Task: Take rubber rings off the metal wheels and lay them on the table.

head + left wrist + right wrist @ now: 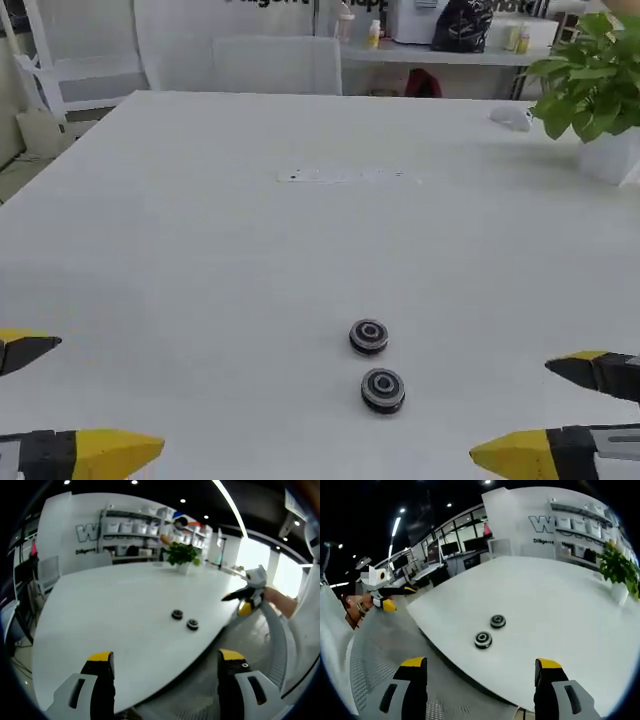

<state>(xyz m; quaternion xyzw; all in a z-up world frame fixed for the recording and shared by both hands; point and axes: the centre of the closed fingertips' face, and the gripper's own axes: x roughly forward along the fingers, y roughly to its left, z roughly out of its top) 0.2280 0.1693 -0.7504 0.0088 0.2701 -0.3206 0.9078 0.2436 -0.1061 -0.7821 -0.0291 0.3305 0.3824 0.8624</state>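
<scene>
My left gripper (pixel 165 656) and right gripper (pixel 481 662) hang spread, empty. Plan: pin near wheel (pixel 383 389) with 1, peel its rubber ring (pixel 366 392) sideways; far wheel (pixel 368 336) next.

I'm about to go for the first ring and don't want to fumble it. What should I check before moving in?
1. Left gripper open and empty: ok.
2. Right gripper open and empty: ok.
3. Near wheel and far wheel lie flat, apart from each other: ok.
4. Rubber rings seated on both wheels: cannot tell, too small.
5. Bare table beside the wheels for laying them down: ok.
</scene>
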